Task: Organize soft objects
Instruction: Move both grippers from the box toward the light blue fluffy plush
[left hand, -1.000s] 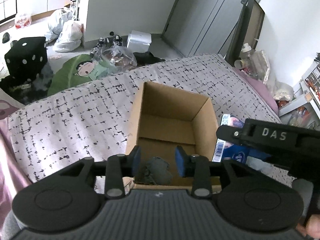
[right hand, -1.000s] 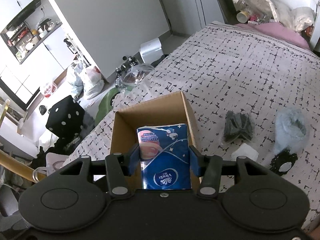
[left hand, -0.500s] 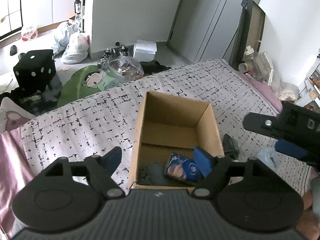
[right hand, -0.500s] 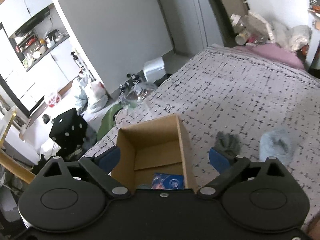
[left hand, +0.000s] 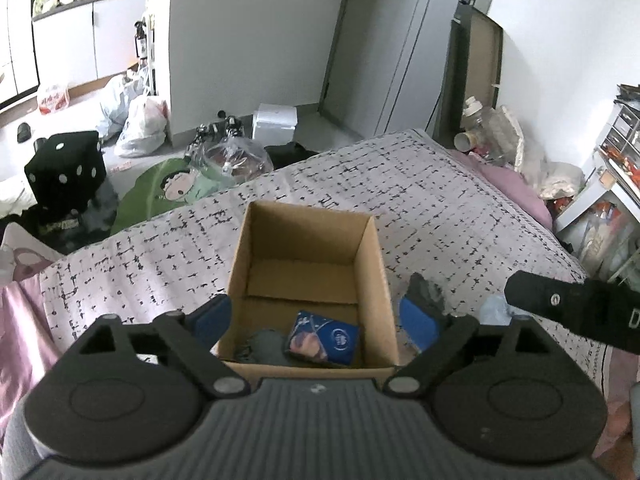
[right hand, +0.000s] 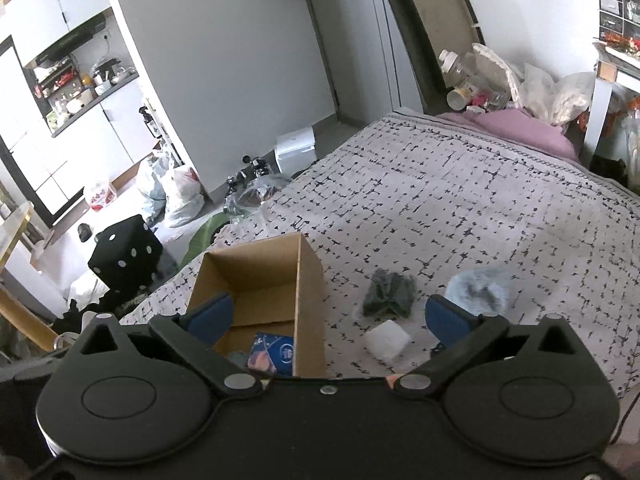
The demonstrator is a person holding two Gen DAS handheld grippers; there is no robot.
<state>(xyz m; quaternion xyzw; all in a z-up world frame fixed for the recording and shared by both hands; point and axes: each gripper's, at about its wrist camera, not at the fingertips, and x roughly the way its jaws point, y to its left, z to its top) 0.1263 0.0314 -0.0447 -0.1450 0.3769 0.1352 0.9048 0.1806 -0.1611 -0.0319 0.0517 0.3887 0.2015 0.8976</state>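
An open cardboard box (left hand: 372,256) (right hand: 308,276) stands on the bed. Inside it lie a blue tissue pack (left hand: 324,338) (right hand: 274,354) and a dark grey soft item (left hand: 262,344). My left gripper (left hand: 314,320) hangs above the box's near edge, its jaws still opening, nothing between them. My right gripper (right hand: 330,316) is above the box's right wall, jaws opening wide and empty. On the bedspread right of the box lie a dark grey cloth (right hand: 390,294) (left hand: 426,292), a white pad (right hand: 386,338) and a pale blue fluffy item (right hand: 478,292).
The patterned bedspread (right hand: 460,200) stretches far to the right, with a pink pillow (right hand: 520,128) at its head. On the floor beyond the bed's left side are a black dice cushion (left hand: 64,168), plastic bags (left hand: 140,126) and a green cushion (left hand: 168,190).
Both grippers let go and opened wide: the blue tissue pack left the right gripper and now lies in the box beside the grey item dropped by the left. Both grippers pulled up and back.
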